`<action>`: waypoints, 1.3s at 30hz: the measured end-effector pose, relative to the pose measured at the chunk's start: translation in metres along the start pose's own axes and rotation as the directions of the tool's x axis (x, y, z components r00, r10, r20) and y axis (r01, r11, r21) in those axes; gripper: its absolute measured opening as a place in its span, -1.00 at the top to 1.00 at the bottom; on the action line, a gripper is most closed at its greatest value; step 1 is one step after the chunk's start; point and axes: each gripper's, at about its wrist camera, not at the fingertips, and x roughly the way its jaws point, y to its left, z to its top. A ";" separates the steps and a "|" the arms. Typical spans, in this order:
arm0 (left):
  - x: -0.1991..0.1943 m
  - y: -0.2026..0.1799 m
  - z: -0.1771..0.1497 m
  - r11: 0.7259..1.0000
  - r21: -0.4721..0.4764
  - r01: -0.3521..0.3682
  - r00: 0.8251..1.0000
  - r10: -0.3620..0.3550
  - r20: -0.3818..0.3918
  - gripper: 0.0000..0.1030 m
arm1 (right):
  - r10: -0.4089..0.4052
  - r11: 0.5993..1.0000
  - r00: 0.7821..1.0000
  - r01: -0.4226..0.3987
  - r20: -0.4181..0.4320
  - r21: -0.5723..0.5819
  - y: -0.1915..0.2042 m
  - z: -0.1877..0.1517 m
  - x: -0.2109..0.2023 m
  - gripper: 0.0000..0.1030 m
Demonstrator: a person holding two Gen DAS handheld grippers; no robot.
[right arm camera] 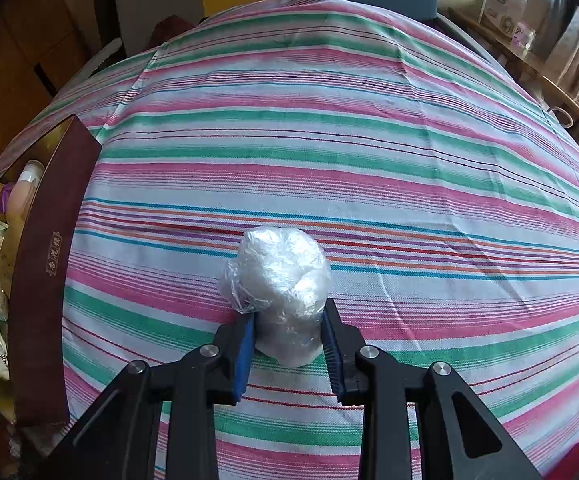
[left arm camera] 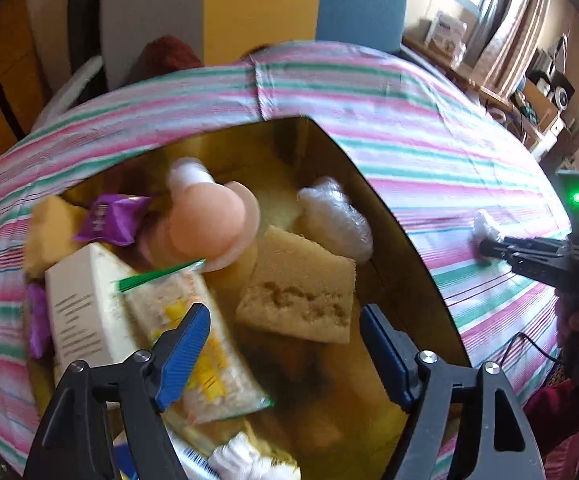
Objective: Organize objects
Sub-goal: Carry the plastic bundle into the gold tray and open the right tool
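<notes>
My left gripper hangs open over a gold-lined box, with nothing between its blue fingers. Inside the box lie a peach round piece, a purple packet, a white carton, a snack packet with a green strip, a tan sponge and a plastic-wrapped ball. To the right, on the striped cloth, my right gripper is shut on another clear plastic-wrapped ball. That right gripper also shows at the right edge of the left wrist view.
The box's maroon outer wall stands at the left of the right wrist view. A striped tablecloth covers the table. Chairs in grey, yellow and blue stand behind the far edge, and shelves with clutter are at the right.
</notes>
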 end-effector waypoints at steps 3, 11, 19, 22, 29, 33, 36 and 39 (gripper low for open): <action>-0.029 0.005 -0.015 1.000 -0.010 -0.029 0.997 0.030 0.069 -0.52 | -0.006 1.000 1.000 0.006 0.012 -0.008 0.001 0.000 -0.002 0.41; -0.086 0.044 -0.057 0.990 -0.131 -0.056 0.977 0.081 0.197 -0.52 | 0.208 0.977 0.962 -0.197 0.176 -0.076 0.056 -0.001 -0.085 0.41; -0.102 0.077 -0.083 0.969 -0.241 -0.063 0.968 0.118 0.221 -0.50 | 0.344 0.863 0.939 -0.309 0.018 -0.398 0.211 -0.033 -0.090 0.41; -0.104 0.081 -0.090 0.967 -0.247 -0.059 0.966 0.118 0.230 -0.50 | 0.311 0.849 0.947 -0.313 -0.075 -0.426 0.240 -0.043 -0.064 0.41; -0.101 0.091 -0.105 0.956 -0.291 -0.047 0.969 0.115 0.221 -0.50 | 0.249 0.847 0.955 -0.295 -0.161 -0.442 0.261 -0.052 -0.030 0.40; -0.099 0.092 -0.109 0.948 -0.304 -0.095 0.965 0.163 0.206 -0.50 | 0.241 0.846 0.954 -0.295 -0.176 -0.444 0.264 -0.054 -0.024 0.35; -0.100 0.092 -0.109 0.944 -0.307 -0.122 0.959 0.192 0.210 -0.52 | 0.239 0.849 0.954 -0.295 -0.180 -0.439 0.263 -0.056 -0.019 0.29; -0.103 0.090 -0.109 0.939 -0.307 -0.155 0.949 0.228 0.216 -0.52 | 0.238 0.856 0.956 -0.289 -0.171 -0.429 0.264 -0.055 -0.020 0.02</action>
